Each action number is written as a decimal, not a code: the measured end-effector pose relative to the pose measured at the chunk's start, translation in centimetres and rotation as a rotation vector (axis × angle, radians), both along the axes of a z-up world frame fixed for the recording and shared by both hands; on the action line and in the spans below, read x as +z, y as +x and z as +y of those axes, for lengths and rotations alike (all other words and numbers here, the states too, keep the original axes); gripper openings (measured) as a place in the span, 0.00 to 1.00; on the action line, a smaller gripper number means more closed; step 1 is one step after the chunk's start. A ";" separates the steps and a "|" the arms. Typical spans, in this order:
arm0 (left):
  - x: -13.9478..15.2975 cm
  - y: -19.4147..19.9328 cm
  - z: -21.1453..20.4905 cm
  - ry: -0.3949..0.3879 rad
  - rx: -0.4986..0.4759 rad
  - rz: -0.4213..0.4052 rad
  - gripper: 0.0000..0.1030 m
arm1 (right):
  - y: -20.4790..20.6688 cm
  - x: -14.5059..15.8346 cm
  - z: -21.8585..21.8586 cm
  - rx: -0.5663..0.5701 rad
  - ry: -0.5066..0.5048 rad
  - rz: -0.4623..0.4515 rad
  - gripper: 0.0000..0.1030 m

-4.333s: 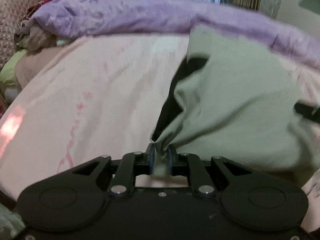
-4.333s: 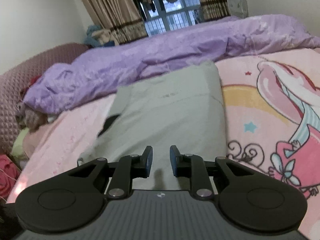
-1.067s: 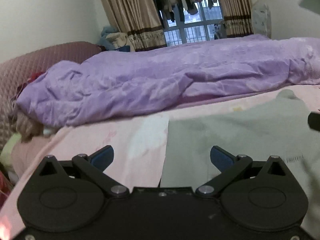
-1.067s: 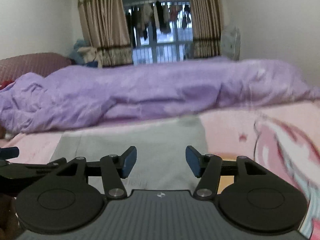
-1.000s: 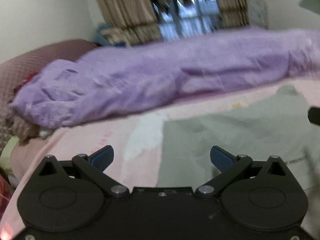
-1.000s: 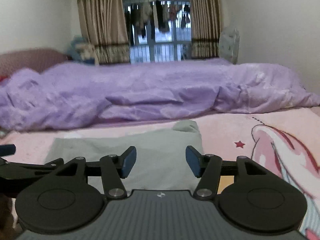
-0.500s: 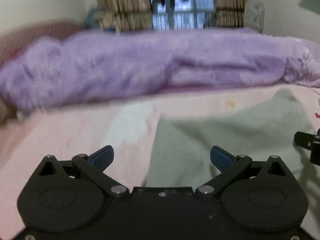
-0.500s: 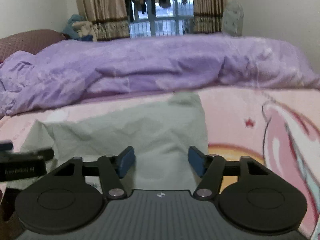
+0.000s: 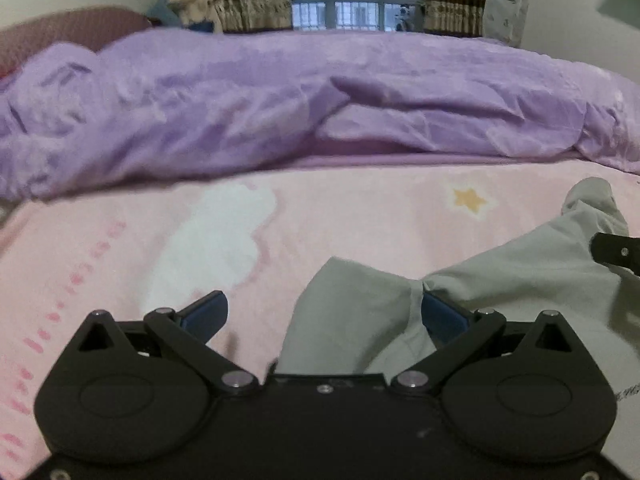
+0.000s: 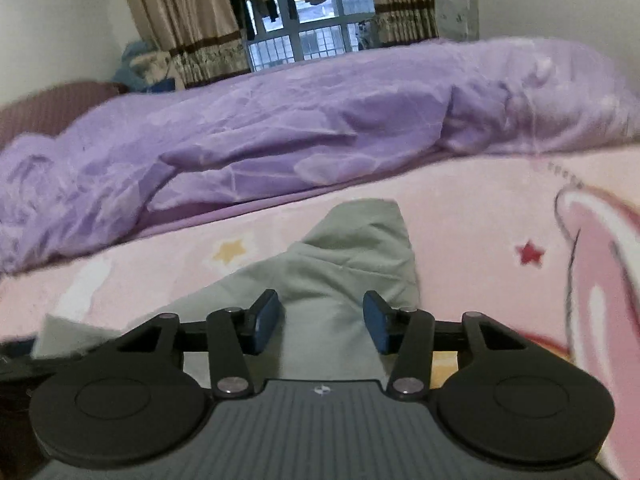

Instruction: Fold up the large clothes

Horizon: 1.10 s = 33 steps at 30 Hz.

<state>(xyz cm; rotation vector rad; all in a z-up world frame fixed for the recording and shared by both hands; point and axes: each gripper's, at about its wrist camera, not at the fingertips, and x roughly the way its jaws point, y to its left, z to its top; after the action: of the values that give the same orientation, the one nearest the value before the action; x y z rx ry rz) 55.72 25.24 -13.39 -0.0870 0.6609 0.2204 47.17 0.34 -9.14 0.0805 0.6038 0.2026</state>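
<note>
On the pink printed bed sheet (image 9: 360, 216), near edge of the bed: one pale grey-green garment (image 10: 344, 264), partly folded, rumpled, lying flat on the sheet and well short of the purple duvet (image 10: 304, 128) heaped along the far side.

Left claw (image 9: 322, 312): spread wide. The garment's left border rises in a loose peak between its fingers; the cloth lies against the right-hand blue pad (image 9: 440, 316), while the left-hand pad stands clear over bare sheet. No pinch made.

Right claw (image 10: 320, 320): jaws closing, not yet met. Cloth lies between and under the pads; neither pad visibly presses it. Its black finger shows at the right edge of the left wrist view, just beyond the cloth.

Governing relation: the garment lies directly ahead of and beneath both claws, its long axis running away from them toward the duvet, tapering to a narrow tip (image 10: 372, 216) at the far end. The left claw sits at the garment's left border, the right claw over its near middle-to-right portion; both are at the near end, the far tip being out of reach of either without a forward move.

Judgement: the step in hand appears to be taking hold of the near edge at two points. The left claw, off-centre on the cloth, would need to shift rightward or close to gather the peak.
</note>
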 end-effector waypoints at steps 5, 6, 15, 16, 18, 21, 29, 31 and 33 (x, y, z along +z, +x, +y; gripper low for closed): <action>4.6 -3.5 1.1 -0.008 0.029 -0.070 1.00 | -2.7 3.5 -0.9 0.060 0.015 -0.042 0.57; 5.6 -4.5 1.5 -0.028 0.012 -0.071 1.00 | -3.6 4.1 -1.3 0.082 0.018 -0.053 0.66; 10.5 -12.8 3.5 -0.087 -0.084 -0.009 1.00 | -12.3 4.2 -4.0 0.150 -0.242 -0.098 0.91; 10.8 -13.9 3.1 -0.060 -0.113 0.000 1.00 | -13.1 4.3 -4.5 0.163 -0.224 -0.090 0.91; 11.0 -16.1 2.1 0.015 -0.130 0.011 1.00 | -14.6 4.8 -5.4 0.195 -0.206 -0.056 0.91; 10.1 -19.5 0.9 0.030 -0.138 0.028 1.00 | -16.6 5.5 -6.9 0.222 -0.164 -0.009 0.91; 2.2 -22.7 0.0 -0.149 -0.177 0.221 1.00 | -19.1 3.3 -9.4 0.238 -0.009 0.174 0.71; 1.7 -23.4 0.5 -0.203 -0.198 0.223 1.00 | -19.1 2.5 -9.7 0.242 0.014 0.224 0.70; 1.6 -23.7 1.0 -0.270 -0.227 0.222 1.00 | -19.3 2.0 -9.6 0.244 0.002 0.234 0.70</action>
<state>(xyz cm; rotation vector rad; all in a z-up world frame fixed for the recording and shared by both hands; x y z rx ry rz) 32.01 26.24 -11.79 -0.2476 0.9130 -0.0810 27.91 -9.26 -7.15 0.0323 0.8474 0.4342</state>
